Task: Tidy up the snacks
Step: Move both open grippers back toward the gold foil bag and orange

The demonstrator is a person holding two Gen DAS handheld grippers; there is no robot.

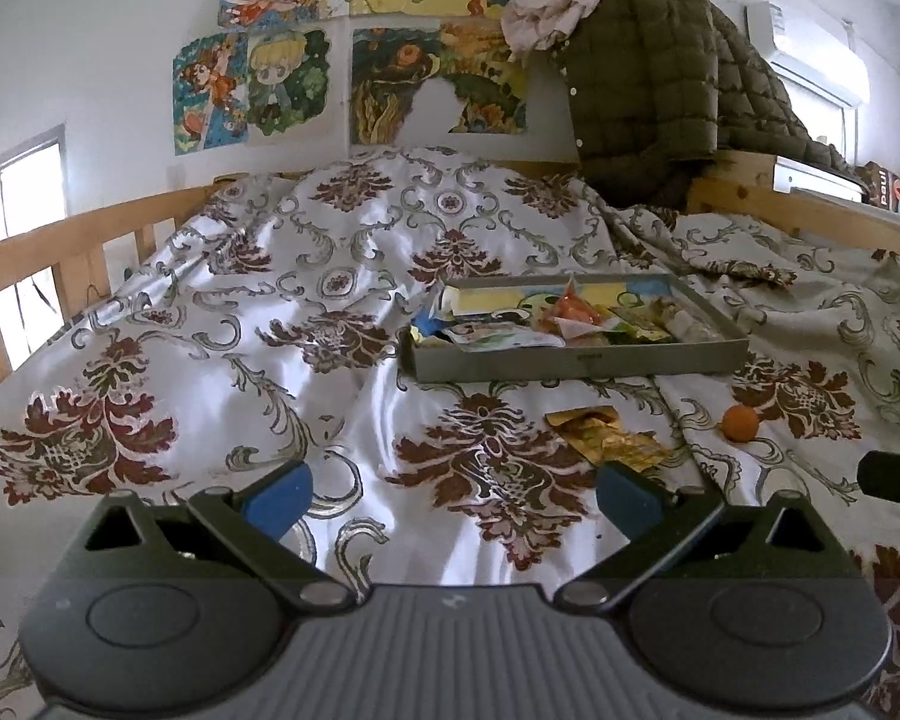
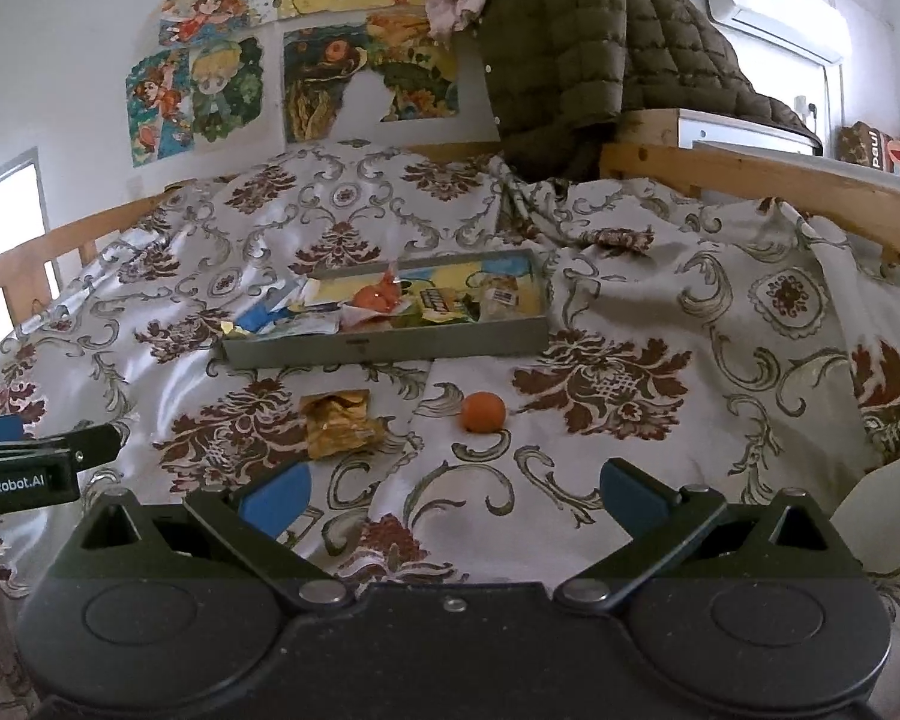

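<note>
Right wrist view, both grippers' fingers apart, tray contents jumbled, indistinct.

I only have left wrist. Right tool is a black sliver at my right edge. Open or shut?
Observer: Open. In the right wrist view the right tool shows both blue pads spread, nothing between them.
Operator: What is it aimed at?
Observer: The orange ball sits ahead, roughly centred between its pads, on the bedspread.
Operator: Anything at its far right?
Observer: A pale object at the right edge; cannot tell what it is.
</note>
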